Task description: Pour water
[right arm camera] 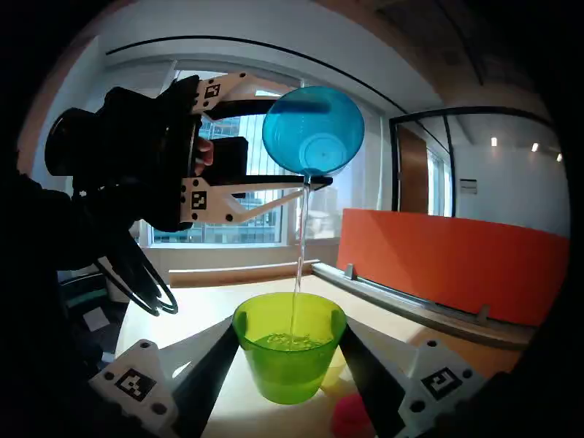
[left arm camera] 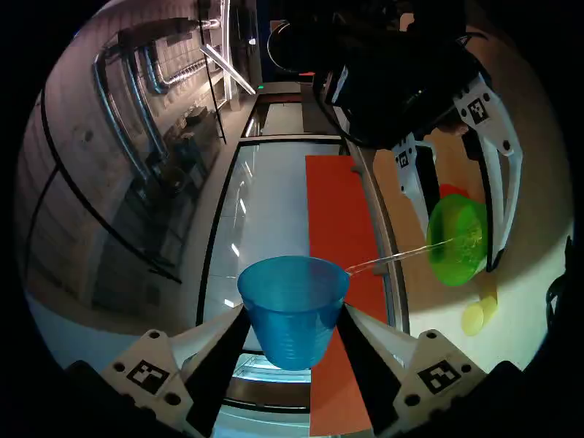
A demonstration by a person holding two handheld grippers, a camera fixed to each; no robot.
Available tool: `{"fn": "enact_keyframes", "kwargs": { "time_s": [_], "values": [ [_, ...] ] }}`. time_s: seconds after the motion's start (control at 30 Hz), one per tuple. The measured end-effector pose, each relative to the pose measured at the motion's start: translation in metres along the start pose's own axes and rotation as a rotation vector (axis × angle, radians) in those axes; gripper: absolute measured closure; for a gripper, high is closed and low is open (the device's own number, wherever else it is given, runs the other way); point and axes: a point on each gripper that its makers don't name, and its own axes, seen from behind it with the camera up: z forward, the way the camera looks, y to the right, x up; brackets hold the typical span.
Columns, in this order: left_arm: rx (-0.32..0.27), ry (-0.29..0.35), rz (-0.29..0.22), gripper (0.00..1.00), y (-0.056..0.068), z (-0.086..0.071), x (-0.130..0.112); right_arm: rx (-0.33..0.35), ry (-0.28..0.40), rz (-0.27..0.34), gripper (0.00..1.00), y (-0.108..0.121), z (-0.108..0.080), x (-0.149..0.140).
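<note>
My left gripper (left arm camera: 293, 312) is shut on a blue translucent cup (left arm camera: 293, 292), which is tipped over. A thin stream of water (left arm camera: 394, 257) runs from its rim into a green cup (left arm camera: 458, 241) held in my right gripper (left arm camera: 461, 247). In the right gripper view the green cup (right arm camera: 288, 358) stands upright between my right gripper's (right arm camera: 288, 332) fingers and is partly filled with water. The blue cup (right arm camera: 312, 131) hangs tilted above it in the left gripper (right arm camera: 321, 142), held by a black-gloved hand (right arm camera: 146, 160). The stream (right arm camera: 301, 241) falls straight down into the green cup.
A pale wooden table (right arm camera: 182, 306) lies under the cups. An orange partition (right arm camera: 452, 255) runs along its far edge, with large windows (right arm camera: 241, 226) behind. A yellow cup (left arm camera: 478, 310) lies on the table by the green cup, and a pink object (right arm camera: 350, 417) sits near the front.
</note>
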Motion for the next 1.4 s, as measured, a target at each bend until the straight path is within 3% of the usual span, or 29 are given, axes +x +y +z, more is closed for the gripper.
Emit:
{"fn": "enact_keyframes", "kwargs": {
  "time_s": [0.5, 0.9, 1.1, 1.4],
  "values": [
    [0.015, 0.004, 0.076, 0.19, -0.005, 0.001, 0.001, 0.0, 0.006, 0.002, 0.1, 0.0, 0.001, 0.001],
    [0.011, 0.007, 0.048, 0.19, -0.004, 0.003, 0.0, -0.002, 0.006, 0.005, 0.1, 0.001, 0.0, -0.001],
    [-0.001, -0.004, -0.055, 0.2, 0.001, 0.005, -0.004, -0.007, 0.007, 0.005, 0.1, 0.003, -0.001, 0.0],
    [-0.023, -0.027, -0.325, 0.2, 0.009, 0.01, -0.012, -0.015, 0.018, 0.012, 0.1, 0.006, -0.004, 0.002]
  ]
}}
